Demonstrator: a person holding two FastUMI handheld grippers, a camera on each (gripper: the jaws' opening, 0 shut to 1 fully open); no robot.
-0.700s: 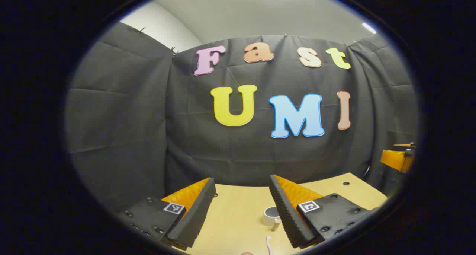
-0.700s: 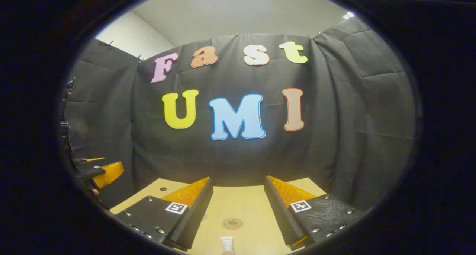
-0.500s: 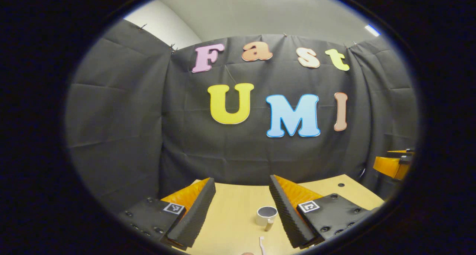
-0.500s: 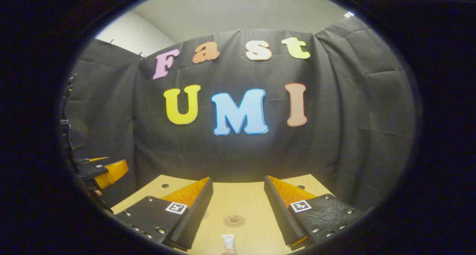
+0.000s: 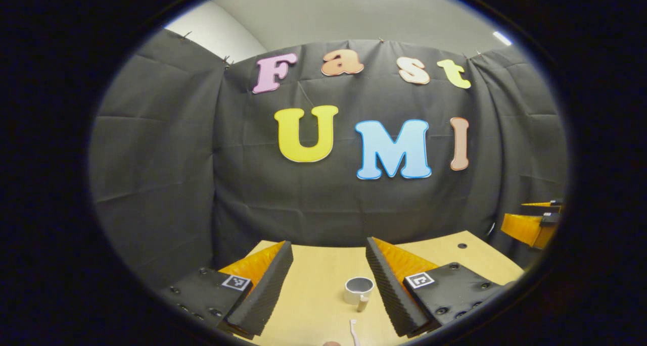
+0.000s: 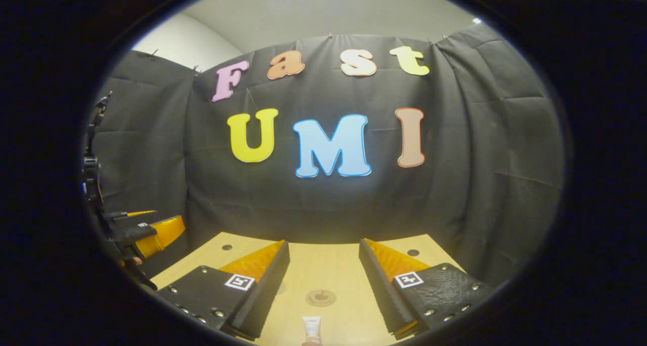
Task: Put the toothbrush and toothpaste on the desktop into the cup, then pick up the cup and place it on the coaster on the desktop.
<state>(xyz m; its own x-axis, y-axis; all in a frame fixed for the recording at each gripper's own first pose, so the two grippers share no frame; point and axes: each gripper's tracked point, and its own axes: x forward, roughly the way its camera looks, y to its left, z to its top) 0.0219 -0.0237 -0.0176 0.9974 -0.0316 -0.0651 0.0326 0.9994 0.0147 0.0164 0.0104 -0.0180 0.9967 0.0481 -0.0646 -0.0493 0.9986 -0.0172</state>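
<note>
Toothbrush (image 5: pixel 352 330) flat on desktop (image 5: pixel 313 290) at bottom of left gripper view, between spread fingers of left gripper (image 5: pixel 328 285), nothing held. Just beyond, white cup (image 5: pixel 359 289) upright, close to that gripper's right finger. Farther right, at desk's edge, part of other gripper. In right gripper view, right gripper (image 6: pixel 323 288) likewise wide apart, nothing held. Between its fingers, round coaster (image 6: pixel 320 298) on desktop; nearer camera, toothpaste (image 6: pixel 312 330) tube lying lengthwise, apart from coaster.
</note>
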